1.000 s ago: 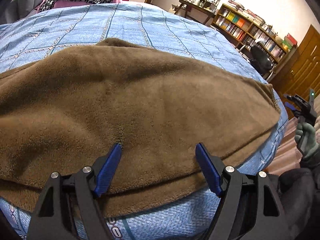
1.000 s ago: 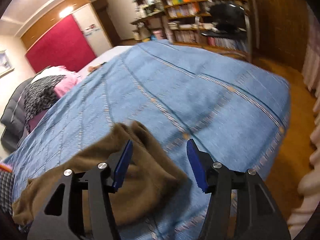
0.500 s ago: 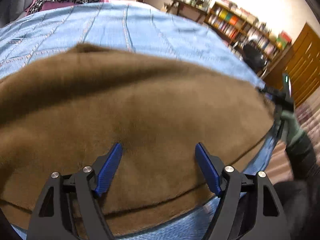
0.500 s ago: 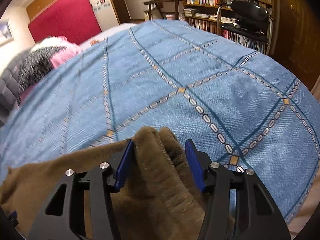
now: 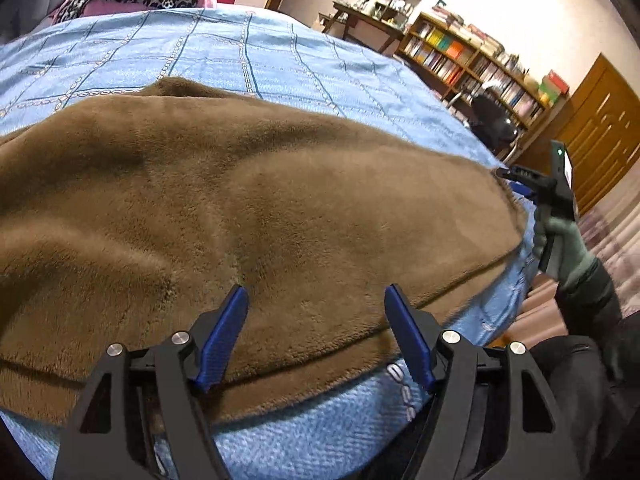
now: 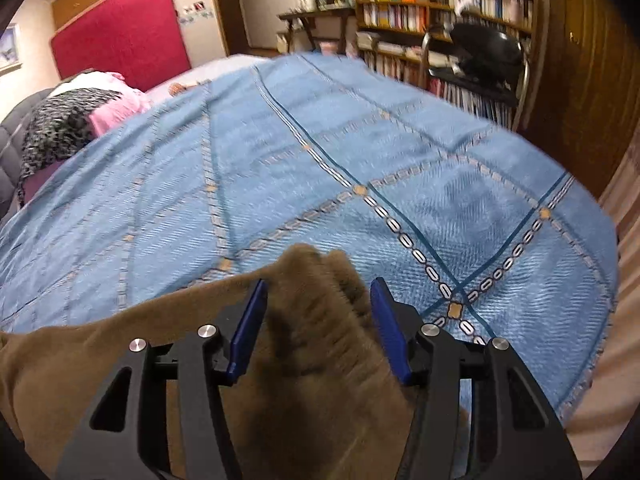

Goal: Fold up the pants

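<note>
Both grippers over brown pants (image 5: pixel 280 208) on bedspread (image 5: pixel 280 60): left gripper (image 5: pixel 316 300) released; right gripper (image 6: pixel 318 292) straddles bunched end, contact unclear to me.

Brown pants (image 6: pixel 320 320) bunched between right gripper's (image 6: pixel 318 324) parted blue pads (image 6: pixel 248 328); blue bedspread (image 6: pixel 400 152) ahead, bookshelf (image 6: pixel 432 4) beyond.

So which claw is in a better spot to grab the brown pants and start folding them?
Probably the right claw: a bunched end of the brown pants sits between its blue fingers. The left claw only hovers, open, above flat cloth by the near edge, with nothing bunched to pinch.
</note>
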Demonstrator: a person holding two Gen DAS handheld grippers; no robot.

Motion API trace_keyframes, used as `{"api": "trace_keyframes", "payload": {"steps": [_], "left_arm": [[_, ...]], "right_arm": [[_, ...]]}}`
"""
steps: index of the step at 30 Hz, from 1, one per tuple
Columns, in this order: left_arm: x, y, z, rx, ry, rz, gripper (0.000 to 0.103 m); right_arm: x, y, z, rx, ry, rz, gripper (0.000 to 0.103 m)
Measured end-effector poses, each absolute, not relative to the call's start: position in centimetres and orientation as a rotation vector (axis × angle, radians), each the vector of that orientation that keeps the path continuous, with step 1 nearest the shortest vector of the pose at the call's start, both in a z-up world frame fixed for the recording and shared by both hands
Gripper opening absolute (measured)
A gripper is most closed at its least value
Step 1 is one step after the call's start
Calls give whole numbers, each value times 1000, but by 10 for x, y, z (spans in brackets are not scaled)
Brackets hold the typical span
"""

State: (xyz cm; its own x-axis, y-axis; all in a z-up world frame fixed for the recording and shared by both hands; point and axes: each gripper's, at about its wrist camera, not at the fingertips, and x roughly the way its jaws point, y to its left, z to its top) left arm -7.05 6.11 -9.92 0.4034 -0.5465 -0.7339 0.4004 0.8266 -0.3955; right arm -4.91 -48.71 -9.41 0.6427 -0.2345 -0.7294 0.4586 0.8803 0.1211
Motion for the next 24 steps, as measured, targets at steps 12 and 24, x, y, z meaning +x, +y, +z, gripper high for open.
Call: {"api": "trace_keyframes", "payload": {"steps": [12, 24], "left_arm": [[-81, 110, -79, -297, 978, -466, 76], [-97, 189, -63, -381, 932, -243, 78]], "right_arm": [[-46, -328, -78, 230, 832, 218, 56], [-69, -198, -90, 17, 915, 684, 56]]}}
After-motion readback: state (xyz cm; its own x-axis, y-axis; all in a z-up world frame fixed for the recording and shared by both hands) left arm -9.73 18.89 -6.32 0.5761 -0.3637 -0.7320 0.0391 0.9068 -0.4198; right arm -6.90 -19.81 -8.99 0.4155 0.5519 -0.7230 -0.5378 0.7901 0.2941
